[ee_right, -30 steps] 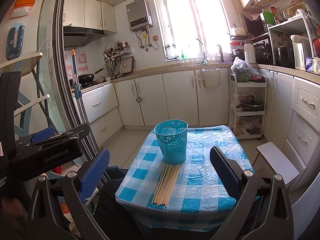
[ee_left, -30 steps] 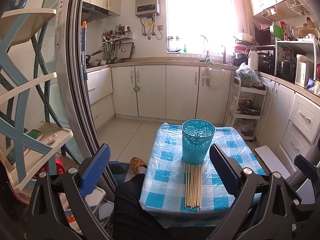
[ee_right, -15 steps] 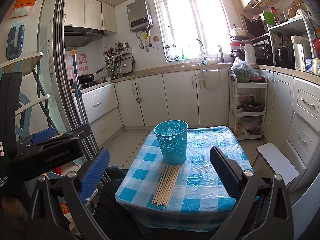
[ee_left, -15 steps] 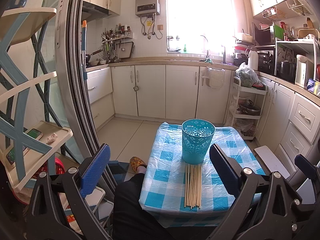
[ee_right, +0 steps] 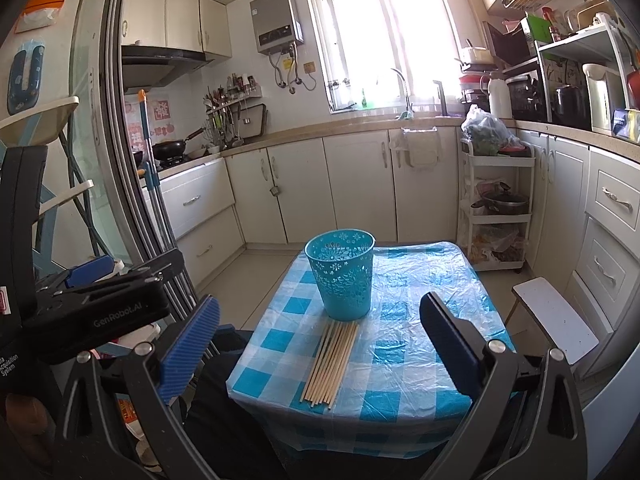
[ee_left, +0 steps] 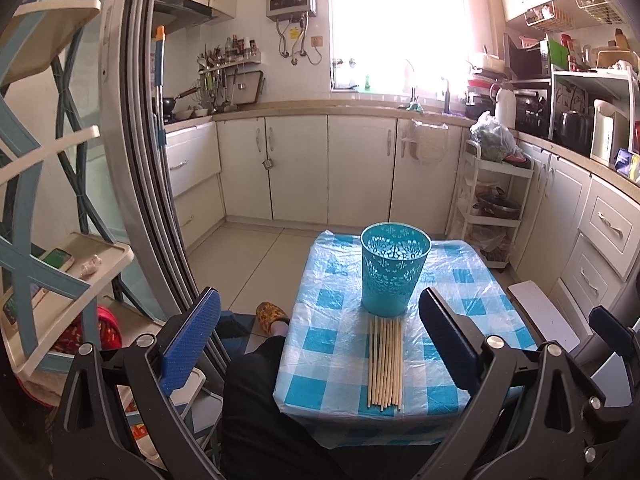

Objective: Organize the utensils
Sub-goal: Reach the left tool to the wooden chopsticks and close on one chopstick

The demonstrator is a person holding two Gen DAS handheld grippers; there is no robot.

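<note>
The chopsticks [ee_left: 385, 362] look light, stiff and smooth — best pinched near the middle, before the blue basket [ee_left: 394, 274]. Both grippers — left gripper [ee_left: 320, 344], right gripper [ee_right: 320, 344] — stand spread wide, holding nothing.

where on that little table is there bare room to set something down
Bare cloth lies right of the chopsticks out to the table edge, and behind the blue basket toward the far edge. A narrower strip runs left of the chopsticks. The middle is crowded: basket with chopsticks lying flat against its base. Both the left gripper and right gripper are open and empty.
</note>
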